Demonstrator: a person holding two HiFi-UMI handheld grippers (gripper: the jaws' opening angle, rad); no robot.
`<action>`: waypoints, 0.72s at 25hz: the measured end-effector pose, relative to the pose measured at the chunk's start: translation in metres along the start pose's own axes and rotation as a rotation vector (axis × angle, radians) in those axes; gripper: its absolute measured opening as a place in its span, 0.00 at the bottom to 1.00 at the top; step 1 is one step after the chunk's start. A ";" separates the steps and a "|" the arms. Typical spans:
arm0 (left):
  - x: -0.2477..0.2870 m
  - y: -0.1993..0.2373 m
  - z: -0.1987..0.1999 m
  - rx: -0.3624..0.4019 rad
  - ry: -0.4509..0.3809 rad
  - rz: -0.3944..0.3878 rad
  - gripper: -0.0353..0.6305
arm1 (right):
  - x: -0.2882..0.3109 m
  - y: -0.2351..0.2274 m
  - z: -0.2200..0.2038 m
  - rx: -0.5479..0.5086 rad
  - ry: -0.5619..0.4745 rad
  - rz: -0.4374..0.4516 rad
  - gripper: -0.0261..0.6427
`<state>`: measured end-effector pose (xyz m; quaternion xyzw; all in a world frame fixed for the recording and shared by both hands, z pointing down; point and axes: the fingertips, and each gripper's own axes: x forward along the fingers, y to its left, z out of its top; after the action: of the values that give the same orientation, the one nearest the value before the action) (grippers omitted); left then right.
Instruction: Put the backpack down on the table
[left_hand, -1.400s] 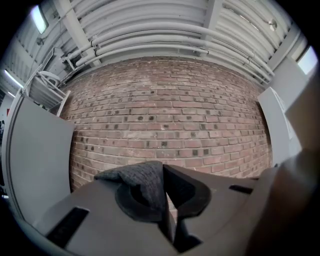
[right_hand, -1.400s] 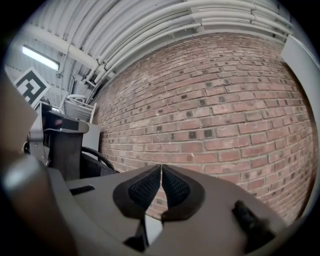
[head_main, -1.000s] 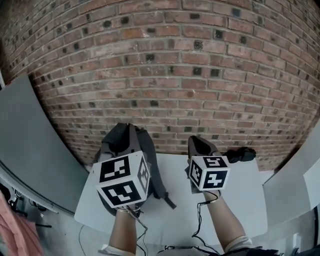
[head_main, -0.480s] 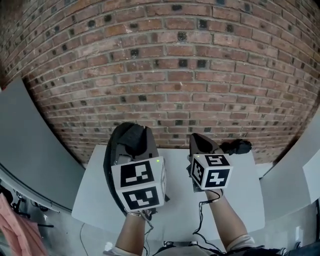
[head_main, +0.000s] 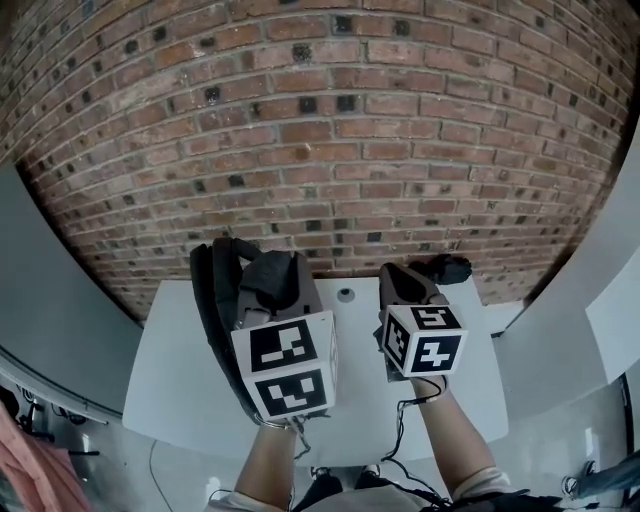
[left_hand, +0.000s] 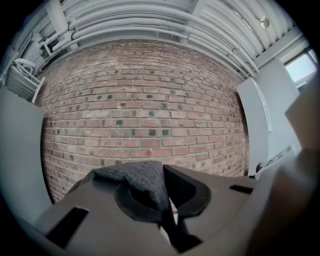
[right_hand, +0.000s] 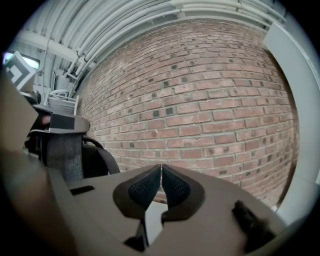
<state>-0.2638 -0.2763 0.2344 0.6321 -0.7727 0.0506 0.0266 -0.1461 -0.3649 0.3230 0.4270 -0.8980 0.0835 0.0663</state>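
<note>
A dark grey backpack (head_main: 222, 312) is upright over the left half of the white table (head_main: 170, 380); whether its base touches the top is hidden. My left gripper (head_main: 272, 285) is at its top, shut on the backpack's grey woven handle (left_hand: 142, 181), which the left gripper view shows pinched between the pads. The right gripper (head_main: 402, 285) hovers over the table's right half, pointing at the brick wall. Its jaws (right_hand: 161, 175) are shut with nothing in them. In the right gripper view the backpack (right_hand: 65, 150) stands to the left.
A black object (head_main: 442, 268) lies at the table's far right corner against the brick wall (head_main: 330, 150). A small round fitting (head_main: 345, 295) sits in the tabletop between the grippers. Grey panels (head_main: 50, 290) flank the table on both sides.
My left gripper has carried the backpack rightward, from the table's left edge to further over the tabletop. The right gripper has moved forward toward the wall, still shut.
</note>
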 end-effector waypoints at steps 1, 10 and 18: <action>0.002 -0.007 -0.002 0.001 0.004 -0.007 0.11 | -0.004 -0.008 -0.001 0.003 0.001 -0.010 0.09; 0.020 -0.063 -0.029 0.018 0.052 -0.092 0.11 | -0.019 -0.050 -0.022 0.037 0.030 -0.069 0.08; 0.032 -0.106 -0.052 0.036 0.079 -0.134 0.11 | -0.025 -0.079 -0.046 0.055 0.065 -0.096 0.08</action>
<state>-0.1676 -0.3228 0.2940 0.6802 -0.7261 0.0877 0.0490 -0.0664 -0.3854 0.3704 0.4683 -0.8711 0.1188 0.0875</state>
